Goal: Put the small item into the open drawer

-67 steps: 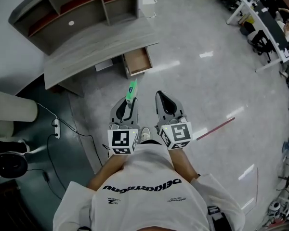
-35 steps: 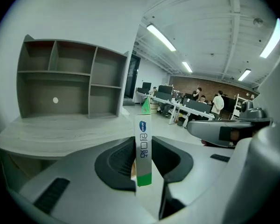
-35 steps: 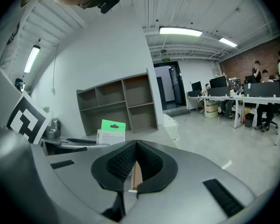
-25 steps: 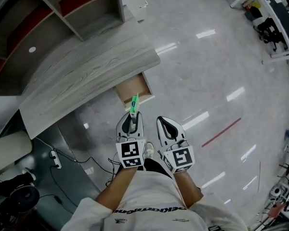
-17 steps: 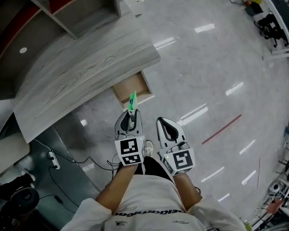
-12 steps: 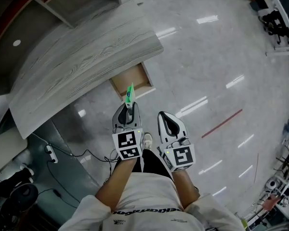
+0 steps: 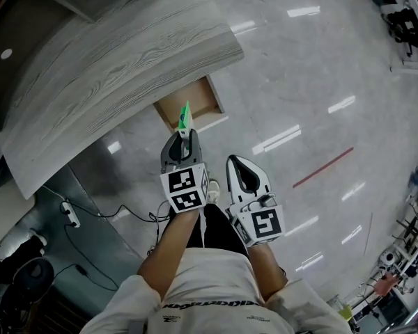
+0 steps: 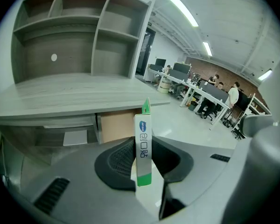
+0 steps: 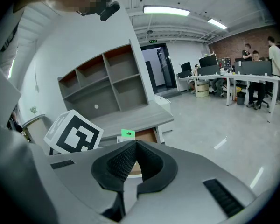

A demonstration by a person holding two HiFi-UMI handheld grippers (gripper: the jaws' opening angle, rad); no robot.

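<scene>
My left gripper (image 7: pixel 184 139) (image 8: pixel 144 164) is shut on a slim white box with green ends (image 7: pixel 184 117) (image 8: pixel 143 148), which stands upright between the jaws. Its green tip also shows in the right gripper view (image 9: pixel 128 134). The box's tip points at the open wooden drawer (image 7: pixel 191 103) (image 8: pixel 115 126) (image 9: pixel 144 136) under the grey desk (image 7: pixel 111 61). My right gripper (image 7: pixel 242 174) (image 9: pixel 130 160) is shut with nothing in it, just right of the left one.
A grey shelf unit (image 8: pixel 74 36) stands on the desk. A power strip (image 7: pixel 67 214) and cables lie on the dark floor at left. Red tape (image 7: pixel 323 167) marks the glossy floor. Office desks with people (image 9: pixel 252 73) stand far off.
The desk and drawer have drawn closer as the person walks towards them. The left gripper has pushed forward with the box, so its tip now overlaps the drawer's front.
</scene>
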